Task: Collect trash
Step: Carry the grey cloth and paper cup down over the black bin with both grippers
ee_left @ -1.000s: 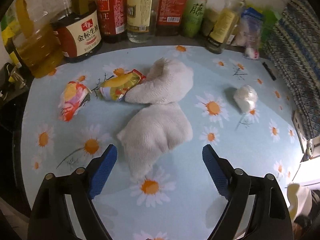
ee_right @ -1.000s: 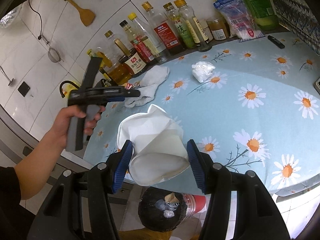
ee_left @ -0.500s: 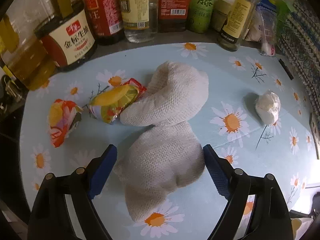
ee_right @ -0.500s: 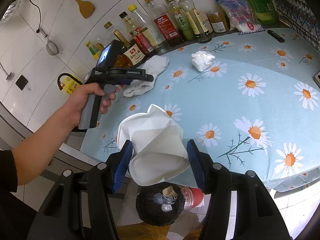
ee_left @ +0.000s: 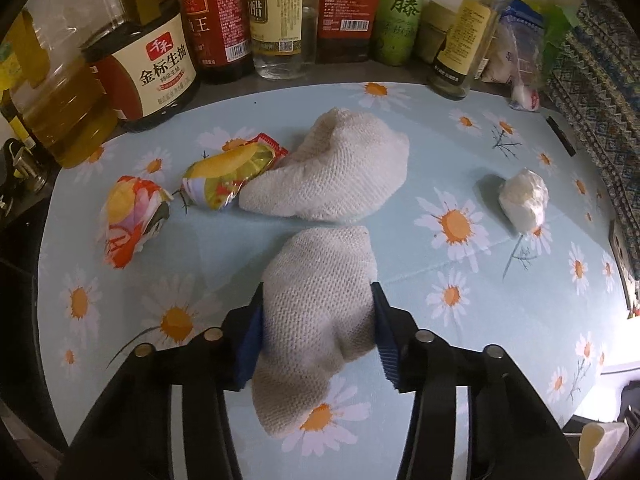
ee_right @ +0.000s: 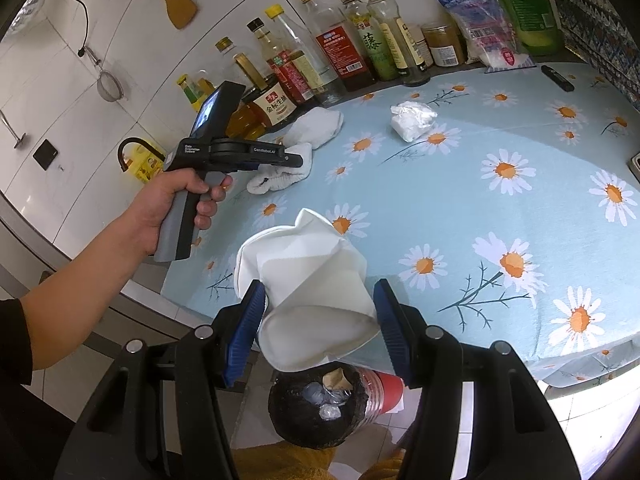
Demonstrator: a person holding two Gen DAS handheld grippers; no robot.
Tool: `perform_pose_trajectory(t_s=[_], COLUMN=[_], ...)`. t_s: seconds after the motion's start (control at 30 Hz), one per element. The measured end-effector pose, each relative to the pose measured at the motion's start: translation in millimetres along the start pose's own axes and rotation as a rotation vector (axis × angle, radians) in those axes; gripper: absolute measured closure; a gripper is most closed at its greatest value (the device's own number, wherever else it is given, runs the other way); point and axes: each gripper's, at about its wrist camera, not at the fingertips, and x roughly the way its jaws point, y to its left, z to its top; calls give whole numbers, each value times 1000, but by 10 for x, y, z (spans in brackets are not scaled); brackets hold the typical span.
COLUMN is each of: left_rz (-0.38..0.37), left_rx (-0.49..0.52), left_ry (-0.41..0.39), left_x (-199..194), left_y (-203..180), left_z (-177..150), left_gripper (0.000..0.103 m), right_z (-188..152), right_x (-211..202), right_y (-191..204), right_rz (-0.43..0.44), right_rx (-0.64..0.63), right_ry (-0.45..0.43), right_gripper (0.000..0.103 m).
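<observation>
Left tongs (ee_left: 316, 320), spread wide a second ago above the counter (ee_left: 500, 320), now pressed in on the near end of the cloth (ee_left: 320, 312), blue pads touching both sides. Cloth not lifted; far half flat by the bottles (ee_left: 280, 20). Likely meaning: cloth about to be shifted to free the trash beside it, or taken as rubbish itself; cannot tell which.

Right tongs (ee_right: 318, 320) unchanged, pinching a paper cup (ee_right: 312, 292), held out past the counter edge above a dark bin (ee_right: 320, 408) on the floor. Cup not yet dropped.

Counted, left to right in the left view: two snack wrappers (ee_left: 132, 216), the second (ee_left: 232, 176) touching the cloth; one cloth, folded in two lobes; one white wad (ee_left: 522, 200), well apart on the right. One cup in the right tongs. One bin.
</observation>
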Motion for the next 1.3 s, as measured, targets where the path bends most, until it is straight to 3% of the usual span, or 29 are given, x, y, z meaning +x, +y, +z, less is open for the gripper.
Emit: perform_pose_trajectory(t_s=[0.3, 0.67, 1.0, 1.3], left_rz=[-5, -45, -83, -94], left_rx=[27, 16, -79, -181], left_ry=[-41, -67, -81, -44], left_x=[-324, -776, -1122, -1161], left_y=[-33, -41, 109, 280], left_z=[-280, -903, -1469, -2043], left_gripper=[58, 58, 58, 58], right_z=[-32, -62, -151, -304], right_x=[43, 160, 329, 514], right_y=[107, 317, 550, 671], right_rz=[16, 51, 88, 111], right_rx=[-21, -74, -133, -147], right_ry=[4, 34, 98, 166], right_gripper=[46, 46, 46, 46])
